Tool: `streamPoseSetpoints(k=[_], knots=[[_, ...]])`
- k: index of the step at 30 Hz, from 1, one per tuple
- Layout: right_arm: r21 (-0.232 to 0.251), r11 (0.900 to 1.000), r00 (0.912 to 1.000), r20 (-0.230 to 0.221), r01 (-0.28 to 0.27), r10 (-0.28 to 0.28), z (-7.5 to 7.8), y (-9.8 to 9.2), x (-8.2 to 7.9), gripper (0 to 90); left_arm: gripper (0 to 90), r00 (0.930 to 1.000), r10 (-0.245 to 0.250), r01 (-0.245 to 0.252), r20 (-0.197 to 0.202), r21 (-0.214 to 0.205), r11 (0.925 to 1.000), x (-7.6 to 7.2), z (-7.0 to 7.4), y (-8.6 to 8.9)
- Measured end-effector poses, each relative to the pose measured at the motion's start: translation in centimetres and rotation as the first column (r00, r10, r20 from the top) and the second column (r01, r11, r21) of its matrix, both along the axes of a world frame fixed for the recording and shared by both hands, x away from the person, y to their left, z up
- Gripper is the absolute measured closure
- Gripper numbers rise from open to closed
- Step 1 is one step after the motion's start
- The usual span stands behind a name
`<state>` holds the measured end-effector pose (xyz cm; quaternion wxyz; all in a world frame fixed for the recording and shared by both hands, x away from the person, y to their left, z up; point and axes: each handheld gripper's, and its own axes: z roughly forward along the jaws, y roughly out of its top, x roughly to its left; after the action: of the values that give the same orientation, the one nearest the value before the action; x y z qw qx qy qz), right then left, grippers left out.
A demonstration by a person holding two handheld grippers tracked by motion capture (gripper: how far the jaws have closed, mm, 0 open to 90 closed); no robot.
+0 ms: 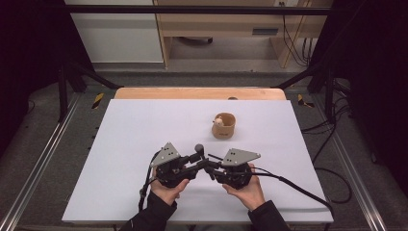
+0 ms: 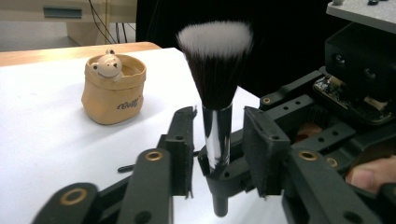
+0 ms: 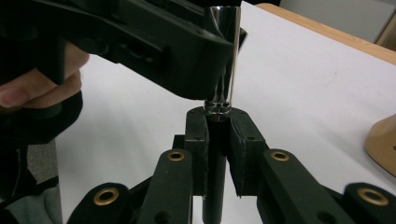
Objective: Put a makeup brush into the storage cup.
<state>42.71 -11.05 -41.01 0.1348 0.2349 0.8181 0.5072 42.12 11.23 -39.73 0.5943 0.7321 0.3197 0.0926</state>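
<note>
white table [image 1: 120, 144], upright brush [image 2: 217, 84] clamped by right fingers [image 3: 240, 149], left fingers [image 2: 182, 140] parted beside it

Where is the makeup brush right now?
The makeup brush stands upright between the two tools near the table's front edge, its black handle clamped by the right tool, in front of the bear pot.

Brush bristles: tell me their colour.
The brush has dark bristles with white tips, clearest in the left gripper view.
</note>
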Motion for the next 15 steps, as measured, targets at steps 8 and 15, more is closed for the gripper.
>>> streamPoseSetpoints(k=[8,15], knots=[[-0.006,0.9994,0.9994,0.004,0.035,-0.035,0.2,-0.5,0.3,79.3,42.6,0.9996,-0.011,0.01,0.025,0.015,0.9998,0.0,0.3,1.4],[0.003,0.9983,0.9983,0.008,0.058,-0.058,0.3,-1.2,0.5,79.2,32.3,0.9989,-0.009,0.007,0.046,0.039,0.9992,0.0,0.4,2.3]])
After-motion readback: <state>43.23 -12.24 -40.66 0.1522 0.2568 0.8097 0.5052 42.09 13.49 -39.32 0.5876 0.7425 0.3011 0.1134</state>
